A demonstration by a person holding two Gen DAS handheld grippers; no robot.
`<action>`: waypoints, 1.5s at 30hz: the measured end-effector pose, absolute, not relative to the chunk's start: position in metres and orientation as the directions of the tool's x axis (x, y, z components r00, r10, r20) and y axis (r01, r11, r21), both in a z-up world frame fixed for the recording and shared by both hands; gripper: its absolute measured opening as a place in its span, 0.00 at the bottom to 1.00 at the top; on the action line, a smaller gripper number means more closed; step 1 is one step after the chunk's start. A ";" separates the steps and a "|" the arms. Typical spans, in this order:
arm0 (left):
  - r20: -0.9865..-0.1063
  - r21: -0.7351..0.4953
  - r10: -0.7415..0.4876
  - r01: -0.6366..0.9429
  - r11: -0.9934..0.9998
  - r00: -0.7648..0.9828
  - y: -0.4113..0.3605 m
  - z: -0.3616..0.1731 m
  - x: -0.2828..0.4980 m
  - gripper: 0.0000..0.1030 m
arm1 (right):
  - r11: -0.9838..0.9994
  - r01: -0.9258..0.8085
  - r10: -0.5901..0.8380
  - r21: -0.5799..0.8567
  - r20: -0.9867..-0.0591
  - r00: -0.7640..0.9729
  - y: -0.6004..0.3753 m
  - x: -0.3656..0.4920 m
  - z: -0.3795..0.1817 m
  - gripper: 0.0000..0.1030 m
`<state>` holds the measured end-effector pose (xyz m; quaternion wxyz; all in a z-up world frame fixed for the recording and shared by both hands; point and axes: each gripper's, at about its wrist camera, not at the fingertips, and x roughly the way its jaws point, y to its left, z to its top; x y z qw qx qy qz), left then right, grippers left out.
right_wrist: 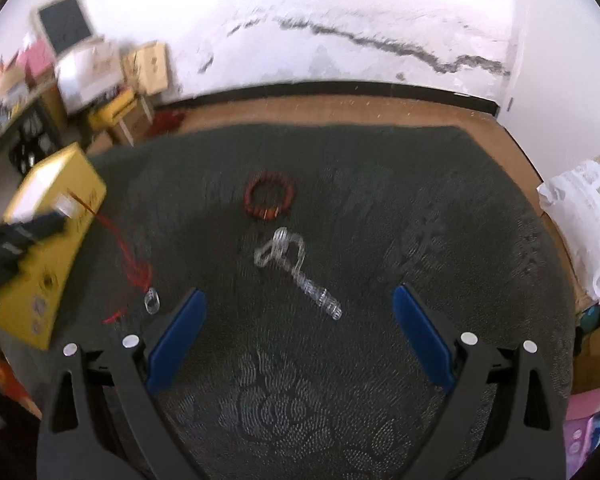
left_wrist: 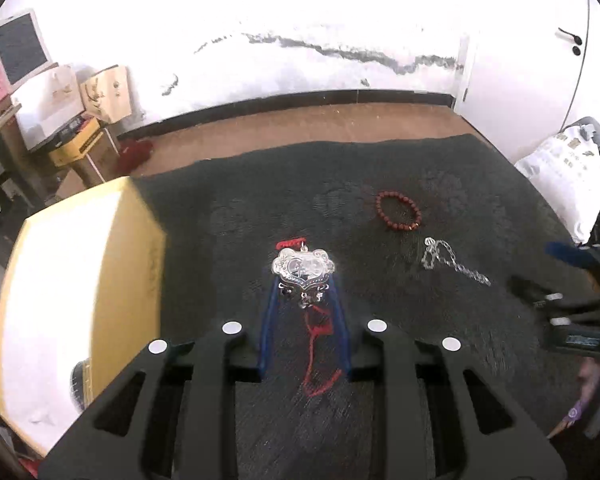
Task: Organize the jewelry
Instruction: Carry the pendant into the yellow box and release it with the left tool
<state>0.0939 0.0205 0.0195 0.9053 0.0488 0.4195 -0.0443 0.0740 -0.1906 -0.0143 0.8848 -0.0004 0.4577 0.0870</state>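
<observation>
At the far left sits a yellow box (left_wrist: 80, 300) on the edge of the dark cloth (left_wrist: 380, 420). Just right of it, the left gripper (left_wrist: 303, 280) has its blue fingers (left_wrist: 269, 328) drawn narrow, pinching a silver lock pendant (left_wrist: 302, 268) at their tips — the pendant's red cord (left_wrist: 318, 356) trails back between the fingers toward the camera.

Further right on the cloth lie a brown bead bracelet (left_wrist: 398, 211) and, just beside it, a silver chain (left_wrist: 452, 261), both well apart from the left fingers.

In the right wrist view, the right gripper (right_wrist: 300, 300) stands wide and holds nothing — the silver chain (right_wrist: 296, 268) lies between and just ahead of its blue fingers (right_wrist: 176, 344), touching neither, with the bead bracelet (right_wrist: 269, 196) beyond it.
</observation>
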 end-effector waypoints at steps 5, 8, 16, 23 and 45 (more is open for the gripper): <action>-0.765 0.033 -0.048 0.114 0.993 0.642 0.049 0.025 0.063 0.24 | 0.947 -0.314 0.226 0.075 -0.849 0.478 -0.146 0.059 -0.044 0.89; -0.773 -0.004 -0.073 0.110 0.994 0.630 0.062 0.024 0.060 0.24 | 0.903 -0.429 0.252 0.040 -0.855 0.452 -0.105 0.049 -0.061 0.88; -0.741 -0.015 -0.049 0.056 0.998 0.670 0.102 0.036 0.057 0.24 | 0.879 -0.477 0.267 0.015 -0.844 0.466 -0.050 0.064 -0.097 0.74; -0.717 -0.041 -0.042 0.018 0.999 0.696 0.132 0.048 0.051 0.24 | 0.873 -0.488 0.280 0.006 -0.825 0.491 -0.031 0.077 -0.094 0.33; -0.702 0.011 0.067 -0.084 0.996 0.708 0.175 0.122 0.035 0.24 | 0.862 -0.489 0.408 0.132 -0.753 0.516 -0.002 0.068 0.007 0.16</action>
